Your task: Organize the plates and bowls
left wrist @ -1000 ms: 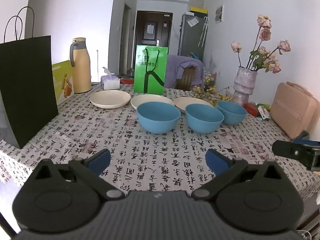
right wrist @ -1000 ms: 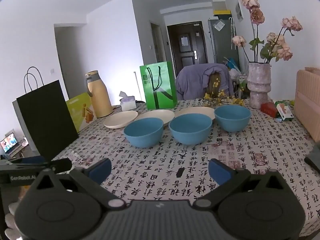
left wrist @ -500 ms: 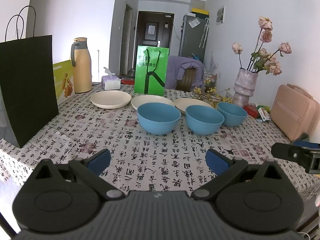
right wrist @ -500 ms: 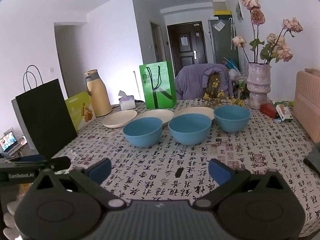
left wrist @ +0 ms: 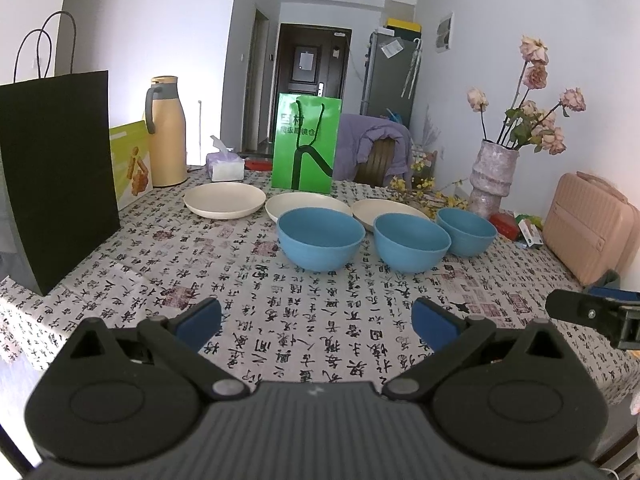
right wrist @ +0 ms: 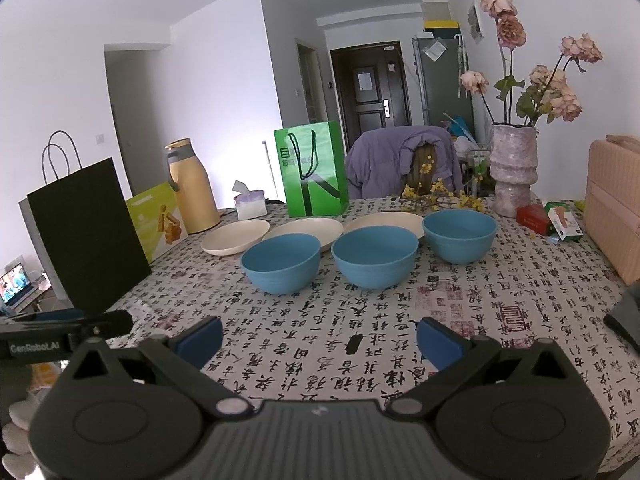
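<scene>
Blue pads, left: my left gripper [left wrist: 316, 320] is level above the near table edge, fingers spread wide, nothing between them.
Blue pads, right: my right gripper [right wrist: 320, 338] is level too, jaws apart and empty.
Neighbour tools: each view catches the other gripper's black tip, at 3 o'clock in the left view and 9 o'clock in the right.
Bowls: three round blue bowls sit in a row at 12 o'clock on the calligraphy-print tablecloth [left wrist: 240, 280] — left bowl [left wrist: 321, 238], middle bowl [left wrist: 412, 242], right bowl [left wrist: 466, 230], close together but apart.
Plates: three shallow cream plates lie just behind the bowls — left plate [left wrist: 224, 205], middle plate [left wrist: 298, 204], right plate [left wrist: 386, 210], each partly hidden except the left one.
Surroundings: tall black paper bag [left wrist: 56, 168] at 10 o'clock, green paper bag [left wrist: 306, 148] behind the plates.
Change: compared with a second ago, nothing on the table has moved; both grippers stay open, views barely shifted.
</scene>
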Demonstrator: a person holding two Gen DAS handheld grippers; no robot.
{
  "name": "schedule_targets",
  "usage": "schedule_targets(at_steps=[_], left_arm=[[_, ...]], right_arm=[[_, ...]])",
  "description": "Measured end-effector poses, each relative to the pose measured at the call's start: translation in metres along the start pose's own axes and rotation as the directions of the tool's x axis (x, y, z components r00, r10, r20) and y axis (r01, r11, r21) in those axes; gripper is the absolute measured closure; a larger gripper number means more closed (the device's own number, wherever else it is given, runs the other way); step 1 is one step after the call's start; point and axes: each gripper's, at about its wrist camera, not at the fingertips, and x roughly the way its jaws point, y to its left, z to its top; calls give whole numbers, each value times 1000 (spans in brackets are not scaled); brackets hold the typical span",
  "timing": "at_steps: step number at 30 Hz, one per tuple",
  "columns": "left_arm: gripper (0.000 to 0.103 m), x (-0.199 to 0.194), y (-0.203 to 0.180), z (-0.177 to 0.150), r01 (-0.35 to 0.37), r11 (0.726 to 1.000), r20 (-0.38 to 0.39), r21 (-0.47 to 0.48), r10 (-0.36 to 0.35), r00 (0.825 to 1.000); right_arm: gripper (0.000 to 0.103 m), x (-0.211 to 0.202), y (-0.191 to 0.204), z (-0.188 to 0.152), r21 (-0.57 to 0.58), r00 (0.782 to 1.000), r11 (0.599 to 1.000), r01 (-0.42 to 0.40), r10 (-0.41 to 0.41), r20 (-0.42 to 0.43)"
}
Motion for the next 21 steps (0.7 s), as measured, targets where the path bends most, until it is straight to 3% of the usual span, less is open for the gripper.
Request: schedule_targets(at_steps=[21], left_arm=[[0, -2, 1, 0, -5, 1000, 7, -9, 5, 1000]], right_arm=[[0, 0, -1, -2, 0, 1000, 1000, 8, -8, 6]])
